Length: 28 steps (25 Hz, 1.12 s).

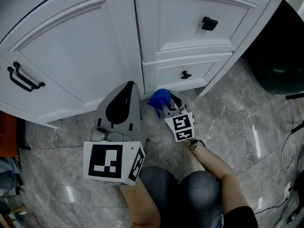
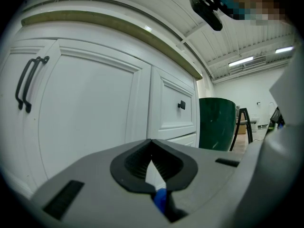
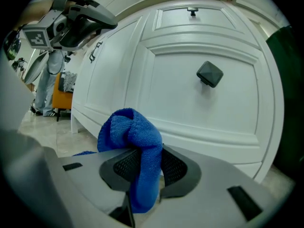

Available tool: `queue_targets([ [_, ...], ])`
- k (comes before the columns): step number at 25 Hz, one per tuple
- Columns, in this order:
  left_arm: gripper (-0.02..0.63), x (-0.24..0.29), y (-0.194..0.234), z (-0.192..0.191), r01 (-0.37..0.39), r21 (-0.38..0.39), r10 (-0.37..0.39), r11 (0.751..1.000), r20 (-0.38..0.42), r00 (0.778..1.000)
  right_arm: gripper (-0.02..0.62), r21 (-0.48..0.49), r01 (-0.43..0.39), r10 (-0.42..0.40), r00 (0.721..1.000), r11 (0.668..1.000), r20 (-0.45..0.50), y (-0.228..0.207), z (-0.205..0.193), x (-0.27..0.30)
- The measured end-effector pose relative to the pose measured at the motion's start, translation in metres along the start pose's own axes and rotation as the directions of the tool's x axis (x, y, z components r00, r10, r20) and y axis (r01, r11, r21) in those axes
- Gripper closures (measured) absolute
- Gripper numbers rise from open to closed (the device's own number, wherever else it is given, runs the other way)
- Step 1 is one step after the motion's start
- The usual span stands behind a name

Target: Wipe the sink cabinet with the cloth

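The white sink cabinet (image 1: 85, 56) fills the top of the head view, with a door on the left and two drawers on the right. My right gripper (image 1: 167, 103) is shut on a bunched blue cloth (image 1: 159, 99), held low beside the bottom drawer (image 1: 187, 72). In the right gripper view the cloth (image 3: 135, 148) hangs between the jaws, just short of the drawer front (image 3: 209, 103). My left gripper (image 1: 124, 98) is shut with nothing in it, its tips together in front of the cabinet door (image 2: 90, 113) near the stile.
Black pull handles (image 1: 21, 77) sit on the door at left, and black knobs (image 1: 209, 23) mark the drawers. A dark green bin (image 1: 280, 46) stands right of the cabinet. Grey marble floor (image 1: 247, 127) lies below, with cables (image 1: 289, 151) at the right edge. My knees (image 1: 190, 194) are at the bottom.
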<state>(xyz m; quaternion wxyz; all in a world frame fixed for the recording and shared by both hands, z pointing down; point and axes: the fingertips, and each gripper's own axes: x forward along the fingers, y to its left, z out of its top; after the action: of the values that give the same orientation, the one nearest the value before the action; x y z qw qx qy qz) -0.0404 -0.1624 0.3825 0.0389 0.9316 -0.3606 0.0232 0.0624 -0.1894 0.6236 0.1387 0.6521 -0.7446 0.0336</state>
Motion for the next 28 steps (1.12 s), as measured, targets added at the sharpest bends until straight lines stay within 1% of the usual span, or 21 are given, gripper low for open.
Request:
queue_targets([
  [11,0.606,0.005,-0.006,-0.002,0.014,0.007,-0.014,1.0,-0.008,1.0,0.48,0.02,0.059,-0.058,0.998,0.998,-0.013,-0.026,-0.009,-0.008],
  [17,0.606,0.007,-0.009,-0.003,0.02,0.013,-0.02,1.0,-0.012,1.0,0.48,0.047,0.09,-0.089,0.996,0.995,-0.023,-0.04,-0.015,-0.012],
  [28,0.606,0.014,-0.017,-0.005,0.034,0.019,-0.034,0.999,-0.021,0.999,0.48,0.054,0.151,-0.149,0.988,0.987,-0.051,-0.073,-0.027,-0.022],
])
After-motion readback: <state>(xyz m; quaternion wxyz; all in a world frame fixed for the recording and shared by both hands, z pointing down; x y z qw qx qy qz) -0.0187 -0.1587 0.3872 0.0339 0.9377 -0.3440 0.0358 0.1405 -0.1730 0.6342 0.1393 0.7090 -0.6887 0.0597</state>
